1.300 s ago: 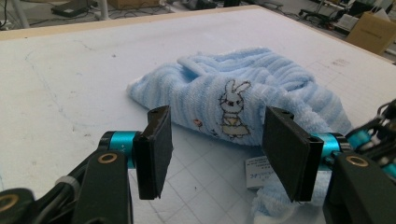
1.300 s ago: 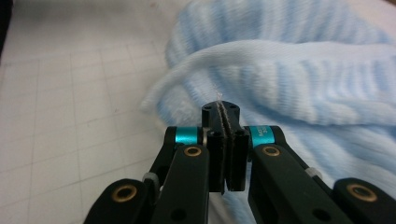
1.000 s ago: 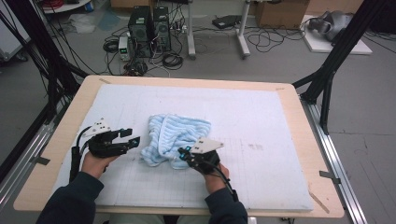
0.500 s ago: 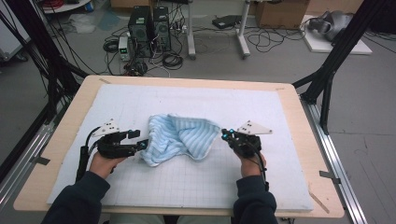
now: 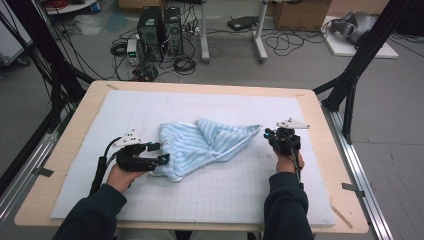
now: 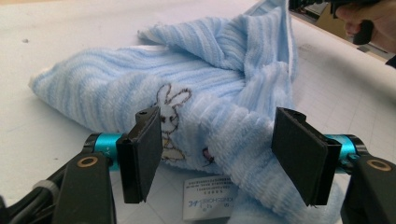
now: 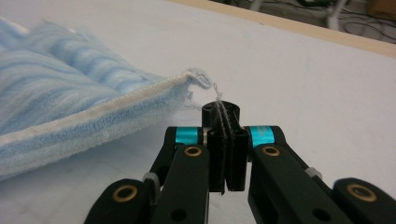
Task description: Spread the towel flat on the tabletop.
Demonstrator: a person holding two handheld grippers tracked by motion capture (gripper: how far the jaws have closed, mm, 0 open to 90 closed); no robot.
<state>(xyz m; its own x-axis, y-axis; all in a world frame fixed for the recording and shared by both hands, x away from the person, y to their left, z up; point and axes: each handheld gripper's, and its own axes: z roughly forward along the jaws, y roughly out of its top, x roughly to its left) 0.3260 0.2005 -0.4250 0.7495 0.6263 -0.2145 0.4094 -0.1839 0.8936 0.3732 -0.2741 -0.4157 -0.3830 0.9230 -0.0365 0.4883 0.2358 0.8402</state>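
Right gripper view has the right gripper [image 7: 227, 154] pinched shut on only a thread or thin edge trailing from the blue striped towel [image 7: 79, 107]; its corner lies at about ten o'clock from the jaws. The left gripper [image 6: 219, 156] has just been opening; its jaws stand wide around a bunched fold beside the rabbit print [image 6: 169, 116], pads not pressing. On the table mat [image 5: 300, 200], the towel is stretched partway but remains rumpled and folded over, so most spreading is probably left.
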